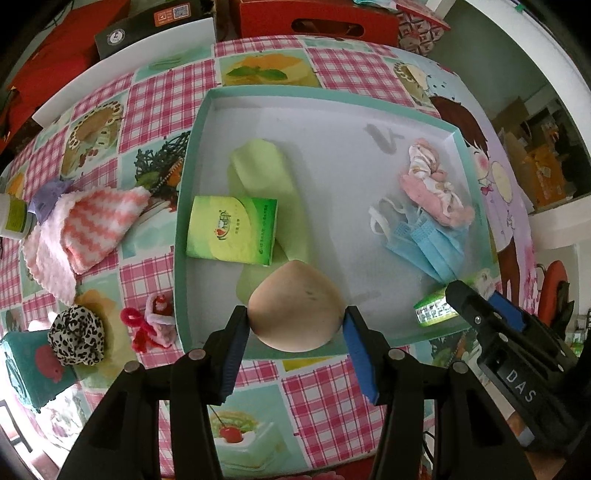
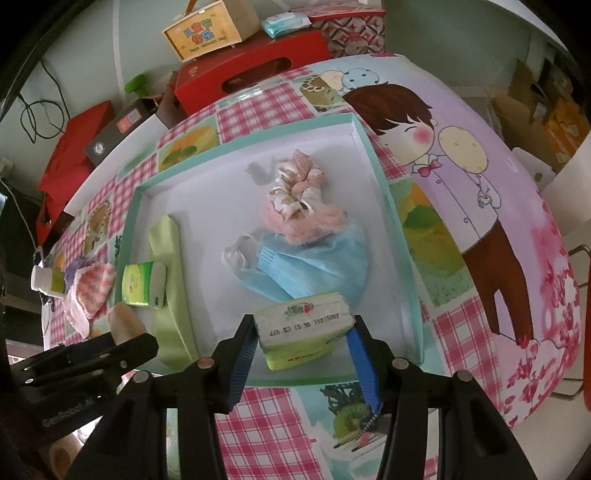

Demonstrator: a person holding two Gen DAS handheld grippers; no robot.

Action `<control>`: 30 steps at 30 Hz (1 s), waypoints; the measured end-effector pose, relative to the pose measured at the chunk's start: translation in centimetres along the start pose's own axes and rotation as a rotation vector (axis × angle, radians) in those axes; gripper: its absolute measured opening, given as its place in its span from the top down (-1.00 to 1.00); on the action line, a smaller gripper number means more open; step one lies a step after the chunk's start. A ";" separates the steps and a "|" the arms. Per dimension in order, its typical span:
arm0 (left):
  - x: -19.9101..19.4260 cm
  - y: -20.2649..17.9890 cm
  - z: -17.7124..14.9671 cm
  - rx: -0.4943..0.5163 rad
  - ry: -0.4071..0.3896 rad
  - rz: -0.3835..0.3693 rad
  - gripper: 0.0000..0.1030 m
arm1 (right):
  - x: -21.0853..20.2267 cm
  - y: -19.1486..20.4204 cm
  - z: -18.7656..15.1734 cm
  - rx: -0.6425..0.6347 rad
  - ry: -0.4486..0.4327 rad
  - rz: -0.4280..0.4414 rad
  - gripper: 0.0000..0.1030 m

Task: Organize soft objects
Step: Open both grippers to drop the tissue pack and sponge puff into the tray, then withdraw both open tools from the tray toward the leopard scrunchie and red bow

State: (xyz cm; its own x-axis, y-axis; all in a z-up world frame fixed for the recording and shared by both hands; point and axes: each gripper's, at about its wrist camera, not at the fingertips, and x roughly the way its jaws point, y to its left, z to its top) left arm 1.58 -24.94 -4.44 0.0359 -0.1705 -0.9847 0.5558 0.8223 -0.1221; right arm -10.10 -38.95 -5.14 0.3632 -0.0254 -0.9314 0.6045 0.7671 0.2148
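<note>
My left gripper (image 1: 295, 321) is shut on a beige dome-shaped foam pad (image 1: 295, 306) and hangs over the near edge of the teal-rimmed white tray (image 1: 192, 155). A green tissue pack (image 2: 303, 332) is pinched between the pads of my right gripper (image 2: 303, 328), just above the tray's near right corner (image 2: 410, 288). Inside the tray lie a light green cloth (image 1: 262, 166), a second green tissue pack (image 1: 232, 230), blue face masks (image 1: 432, 247) and pink scrunchies (image 1: 432, 184). The left wrist view catches the right gripper (image 1: 476, 299) at the tray's right corner.
Left of the tray, on the checked tablecloth, lie a pink-and-white zigzag cloth (image 1: 92, 229), a leopard scrunchie (image 1: 75, 341), a red and pink knitted piece (image 1: 155, 325), a teal box (image 1: 29, 369) and a white bottle (image 1: 13, 218). Red boxes (image 1: 317, 18) stand beyond the table's far edge.
</note>
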 end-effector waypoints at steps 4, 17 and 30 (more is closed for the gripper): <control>0.2 0.0 0.2 -0.012 -0.007 0.001 -0.32 | 0.2 0.4 0.1 -0.011 0.001 0.011 -0.03; -1.2 1.9 -0.1 -0.058 -0.055 0.018 -0.56 | 0.1 1.6 0.1 -0.059 0.002 0.018 -0.32; -1.8 4.5 -1.1 -0.133 -0.087 0.069 -0.80 | -0.1 2.5 -0.4 -0.113 -0.008 0.005 -0.69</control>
State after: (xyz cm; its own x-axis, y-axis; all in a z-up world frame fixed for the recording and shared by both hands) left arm 3.14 -20.32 -3.34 0.1455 -0.1531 -0.9774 0.4353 0.8971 -0.0757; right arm -8.90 -36.72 -4.66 0.3719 -0.0263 -0.9279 0.5193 0.8344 0.1845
